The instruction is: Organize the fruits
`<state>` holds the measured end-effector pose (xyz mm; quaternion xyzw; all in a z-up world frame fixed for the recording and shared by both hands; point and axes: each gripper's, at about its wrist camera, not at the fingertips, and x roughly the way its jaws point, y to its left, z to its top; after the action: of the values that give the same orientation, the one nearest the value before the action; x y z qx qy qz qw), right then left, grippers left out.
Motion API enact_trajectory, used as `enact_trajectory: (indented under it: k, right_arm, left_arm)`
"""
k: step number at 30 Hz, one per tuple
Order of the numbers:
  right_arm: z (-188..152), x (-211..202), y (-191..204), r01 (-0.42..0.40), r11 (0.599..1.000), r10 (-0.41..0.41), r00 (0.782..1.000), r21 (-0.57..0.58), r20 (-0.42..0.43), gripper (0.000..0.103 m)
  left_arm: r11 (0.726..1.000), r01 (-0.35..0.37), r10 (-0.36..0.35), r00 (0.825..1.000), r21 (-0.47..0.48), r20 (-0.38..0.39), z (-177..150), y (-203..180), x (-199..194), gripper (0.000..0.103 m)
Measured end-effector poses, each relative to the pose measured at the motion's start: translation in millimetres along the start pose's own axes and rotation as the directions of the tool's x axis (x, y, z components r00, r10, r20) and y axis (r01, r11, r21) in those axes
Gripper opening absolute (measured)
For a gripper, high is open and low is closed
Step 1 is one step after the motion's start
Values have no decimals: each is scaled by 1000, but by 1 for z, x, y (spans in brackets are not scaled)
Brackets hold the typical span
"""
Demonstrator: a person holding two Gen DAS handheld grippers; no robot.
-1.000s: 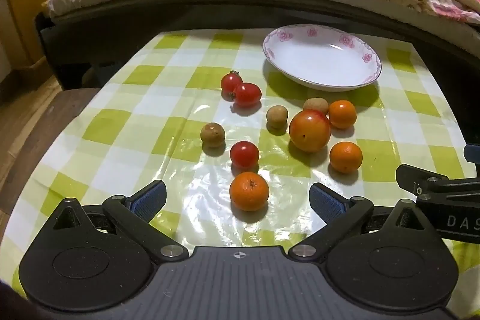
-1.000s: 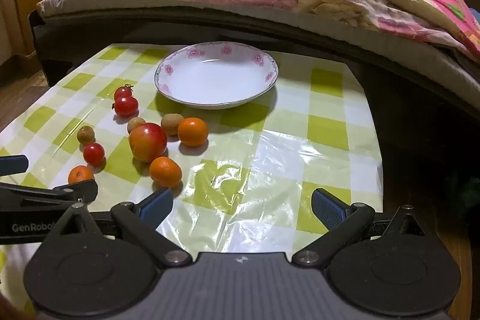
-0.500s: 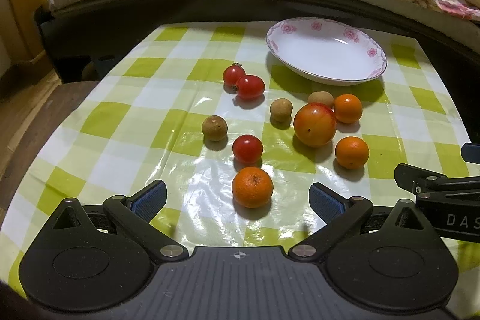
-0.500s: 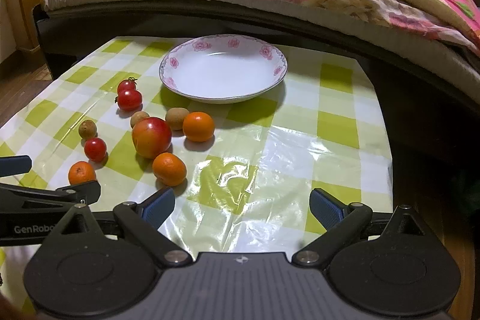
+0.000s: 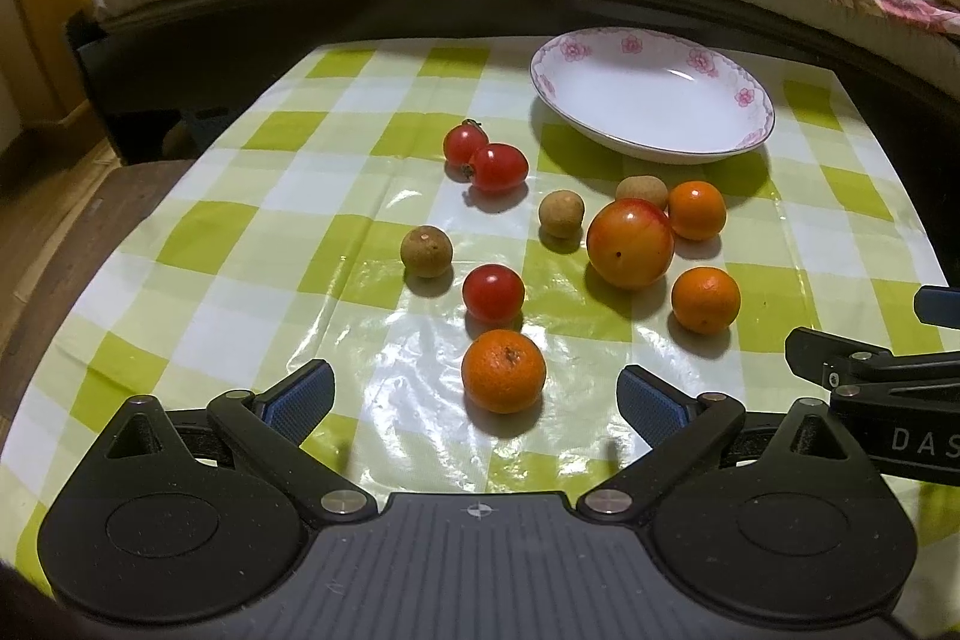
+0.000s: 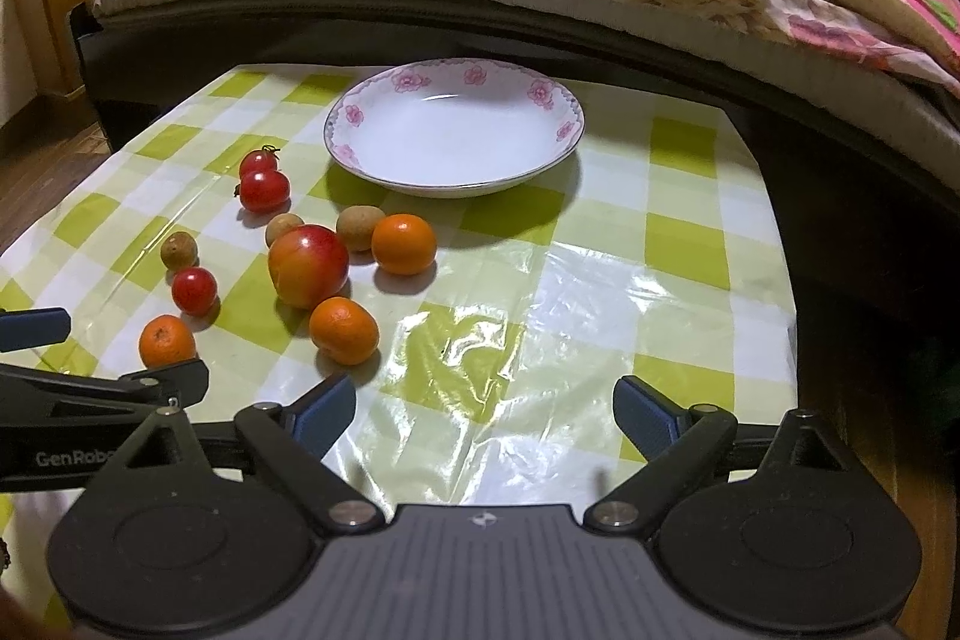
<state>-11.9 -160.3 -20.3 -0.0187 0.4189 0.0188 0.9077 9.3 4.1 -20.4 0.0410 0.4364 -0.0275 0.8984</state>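
The fruits lie loose on the checked cloth (image 5: 240, 232), nearest me a mandarin (image 5: 503, 370) just ahead of my left claw (image 5: 474, 394), which gapes wide. The plate (image 6: 360, 115) sits behind them. My right claw (image 6: 485, 409) also gapes wide, holding nothing

Warm, moderately dim indoor lighting is recorded in both views. Strong glare is noted on the glossy tablecloth (image 5: 420, 376) (broad white patches, also in the right wrist view (image 6: 648, 292)). Soft shadows are cast toward the camera beneath each fruit. Straight edges are bowed by fisheye distortion; corners are vignetted black. Focus is acceptable throughout.
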Motion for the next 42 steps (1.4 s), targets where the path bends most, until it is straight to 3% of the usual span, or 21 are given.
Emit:
enact_trajectory:
  k: [24, 32, 40, 42]
  right_arm:
    - [14, 13, 9, -96, 991, 97, 995, -92, 7, 81]
    - [25, 33, 18, -200, 971, 197, 980, -128, -40, 65]
    - [27, 50, 32, -257, 951, 244, 965, -171, -92, 33]
    - [27, 50, 32, -256, 951, 242, 965, -172, -96, 33]
  left_arm:
    - [1000, -3, 2, 1000, -12, -16, 0, 10, 10, 100]
    - [1000, 10, -11, 999, -23, -40, 0, 18, 19, 98]
    - [999, 44, -44, 999, -12, -29, 1, 17, 25, 95]
    - [997, 75, -76, 997, -32, -35, 1, 18, 27, 93]
